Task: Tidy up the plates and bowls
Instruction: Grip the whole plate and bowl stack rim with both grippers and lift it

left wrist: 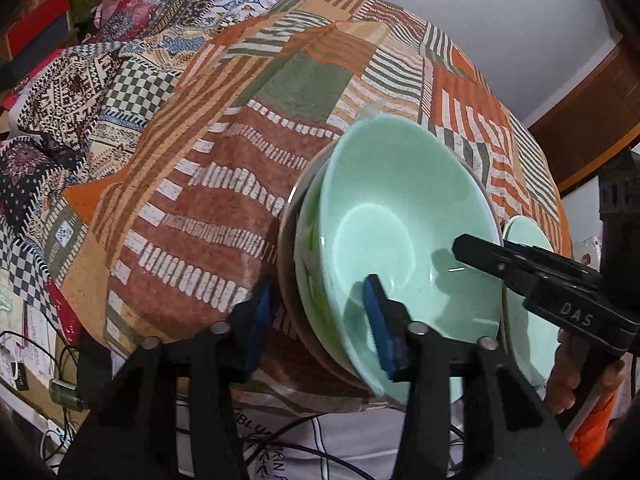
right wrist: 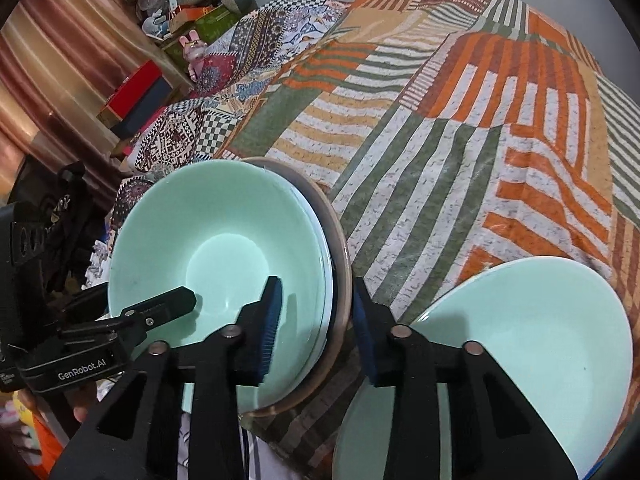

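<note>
Two grippers straddle opposite rims of one stack of dishes on the patchwork-covered counter [right wrist: 460,152]. Nearest, the left gripper [left wrist: 316,328] has its jaws part-open astride the near-left rim, one blue pad inside the top mint-green bowl [left wrist: 400,224], one outside. The right gripper [right wrist: 316,328] likewise brackets the right rim, jaws narrow; whether the pads press I cannot tell. That bowl sits mouth-up, nested in another bowl on a brown-rimmed plate [right wrist: 340,240]. Just right lies a second mint-green bowl [right wrist: 540,340], mouth-up. Farther back stands a pink rabbit figure [right wrist: 194,54].
</note>
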{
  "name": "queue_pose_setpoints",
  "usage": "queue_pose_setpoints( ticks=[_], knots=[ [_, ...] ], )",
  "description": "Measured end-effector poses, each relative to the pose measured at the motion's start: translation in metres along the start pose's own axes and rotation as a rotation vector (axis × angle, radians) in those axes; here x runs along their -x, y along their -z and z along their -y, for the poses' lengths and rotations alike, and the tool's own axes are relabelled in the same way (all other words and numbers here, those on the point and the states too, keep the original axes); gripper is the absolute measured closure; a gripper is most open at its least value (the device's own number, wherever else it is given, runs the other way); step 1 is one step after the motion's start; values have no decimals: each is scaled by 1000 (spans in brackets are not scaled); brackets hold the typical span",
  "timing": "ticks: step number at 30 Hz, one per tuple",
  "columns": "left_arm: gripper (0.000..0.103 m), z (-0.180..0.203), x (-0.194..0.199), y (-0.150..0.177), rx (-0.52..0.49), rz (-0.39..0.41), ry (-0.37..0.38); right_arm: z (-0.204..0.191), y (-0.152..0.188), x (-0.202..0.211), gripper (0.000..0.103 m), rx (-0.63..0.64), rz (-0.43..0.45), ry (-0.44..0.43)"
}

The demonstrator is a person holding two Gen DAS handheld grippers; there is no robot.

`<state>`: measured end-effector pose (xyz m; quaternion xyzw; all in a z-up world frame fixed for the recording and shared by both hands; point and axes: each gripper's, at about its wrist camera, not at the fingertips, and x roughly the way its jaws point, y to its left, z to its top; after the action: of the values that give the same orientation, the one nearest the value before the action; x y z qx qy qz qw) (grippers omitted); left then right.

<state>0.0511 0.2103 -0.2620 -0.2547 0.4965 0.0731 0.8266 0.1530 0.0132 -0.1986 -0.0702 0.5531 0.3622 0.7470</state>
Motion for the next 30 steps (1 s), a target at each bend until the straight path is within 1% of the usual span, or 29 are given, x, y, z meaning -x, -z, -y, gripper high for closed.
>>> queue_pose_setpoints(
  ticks=[1,3,12,16,19,25,30],
  knots=[
    [64,0,-1,0,3,-1,11,0,0,-1,75,-1,-3,1],
    [64,1,0,1,3,5,8,1,0,-3,76,-1,-8,0],
    [64,7,2,0,20,1,-27,-2,-2,-3,76,5,-18,31],
    [64,6,5,1,41,-2,-24,-3,-3,-1,76,2,-20,30],
    [64,9,9,2,39,2,-23,-3,-3,2,76,-4,-16,30],
    [64,15,17,4,35,20,-17,-2,-3,11,76,-13,11,31],
    [64,25,34,1,16,63,-16,-5,-3,28,76,-17,54,25]
  ],
)
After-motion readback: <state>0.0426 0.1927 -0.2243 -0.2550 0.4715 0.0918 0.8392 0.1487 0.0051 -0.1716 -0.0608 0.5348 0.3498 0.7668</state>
